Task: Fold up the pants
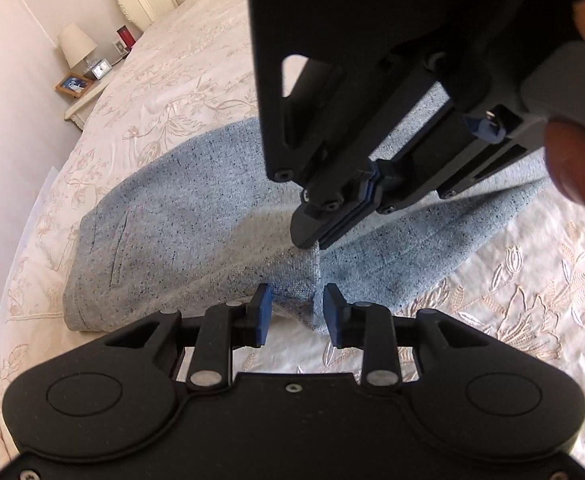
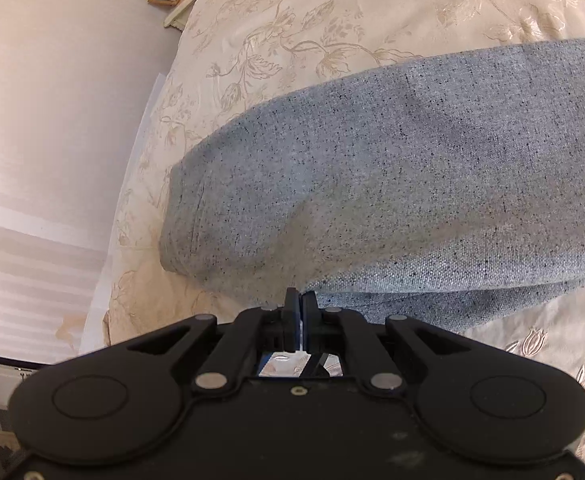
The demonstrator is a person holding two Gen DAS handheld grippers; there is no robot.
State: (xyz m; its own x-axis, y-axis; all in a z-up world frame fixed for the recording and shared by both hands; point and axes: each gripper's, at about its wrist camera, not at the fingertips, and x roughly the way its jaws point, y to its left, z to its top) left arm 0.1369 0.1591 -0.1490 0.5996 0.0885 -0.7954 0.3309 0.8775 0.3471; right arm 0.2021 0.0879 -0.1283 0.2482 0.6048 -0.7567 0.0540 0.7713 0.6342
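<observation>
Grey-blue speckled pants (image 1: 196, 208) lie on the bed, waistband and pocket to the left, legs running off to the right. In the left wrist view my right gripper (image 1: 316, 240) comes down from above, shut on a raised folded edge of the pants. My left gripper (image 1: 297, 314) stands open just below it. A corner of the same fold hangs between its blue pads (image 1: 261, 312), which do not press on it. The right wrist view shows my right gripper (image 2: 300, 300) with its jaws together at the near edge of the pants (image 2: 412, 168).
A cream floral bedspread (image 1: 180, 80) covers the bed; its edge drops off to the left. A nightstand at far left bears a lamp (image 1: 77, 44), a clock (image 1: 101, 69) and a photo frame (image 1: 74, 85). A person's fingers (image 1: 576, 168) hold the right gripper.
</observation>
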